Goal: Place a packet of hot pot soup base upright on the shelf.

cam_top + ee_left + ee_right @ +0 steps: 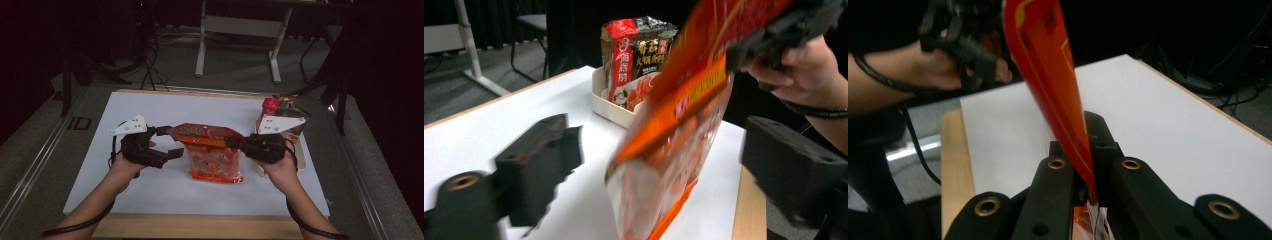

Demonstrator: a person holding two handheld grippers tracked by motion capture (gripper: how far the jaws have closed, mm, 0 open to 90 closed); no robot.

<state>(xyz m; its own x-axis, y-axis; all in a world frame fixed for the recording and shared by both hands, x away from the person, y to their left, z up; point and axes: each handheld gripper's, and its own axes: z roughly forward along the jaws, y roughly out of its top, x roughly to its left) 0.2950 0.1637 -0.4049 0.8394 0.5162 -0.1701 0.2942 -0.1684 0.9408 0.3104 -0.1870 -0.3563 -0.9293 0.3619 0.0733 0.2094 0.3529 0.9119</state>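
Note:
An orange instant-noodle packet (pixel 212 155) hangs upright over the middle of the white board, its lower edge near the surface. My right gripper (pixel 235 143) is shut on the packet's top right edge; in the right gripper view the orange film (pixel 1048 65) is pinched between the two jaws (pixel 1083 135). My left gripper (pixel 170 141) stands open at the packet's top left corner. In the left gripper view the packet (pixel 674 140) hangs between the wide-apart jaws (pixel 664 150) and neither pad presses on it.
A white tray (pixel 606 105) at the board's far right holds a dark red-and-black noodle packet (pixel 280 107) standing upright. The white board (pixel 150 185) lies on a wooden table. Desk legs and cables stand on the floor beyond.

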